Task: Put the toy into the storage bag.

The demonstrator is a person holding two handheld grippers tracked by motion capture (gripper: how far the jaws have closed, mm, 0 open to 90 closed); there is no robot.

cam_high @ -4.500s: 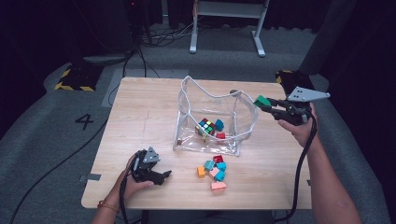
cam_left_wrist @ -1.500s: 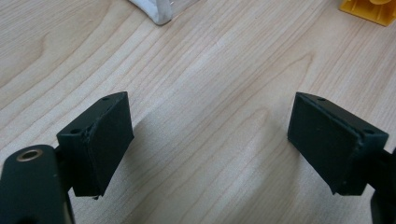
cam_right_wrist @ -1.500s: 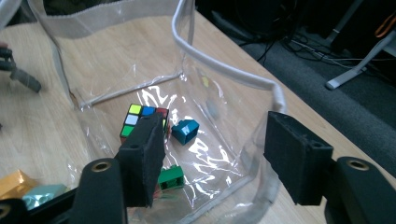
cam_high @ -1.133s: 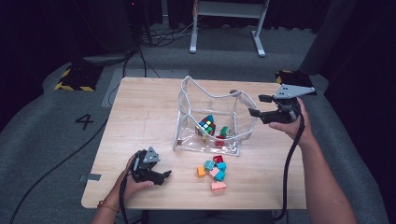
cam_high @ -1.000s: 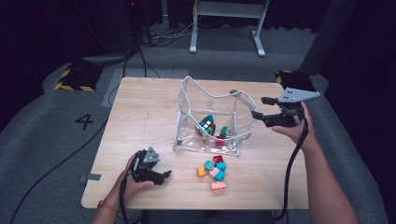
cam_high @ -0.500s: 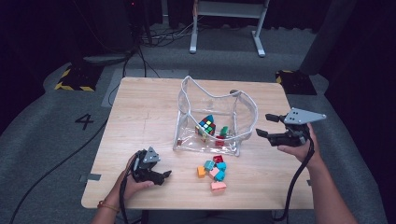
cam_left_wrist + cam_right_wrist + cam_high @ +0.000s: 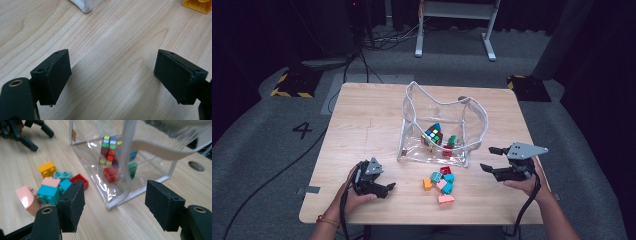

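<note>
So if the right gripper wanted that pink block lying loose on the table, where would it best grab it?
Probably across its two flat side faces, coming down from above. The pink block lies at the near edge of the pile, with one rounded end that jaws might slip off. Its near side is free; the teal block sits close behind. The right gripper is open already.

Lab or studio recording space

A lone wooden table [image 7: 362, 125] stands on grey carpet [image 7: 257, 150] bearing a taped number 4 [image 7: 303, 130] (a station mark), with hazard-striped floor plates [image 7: 292, 82], loose cables [image 7: 382, 40] and dark surroundings all around.
</note>
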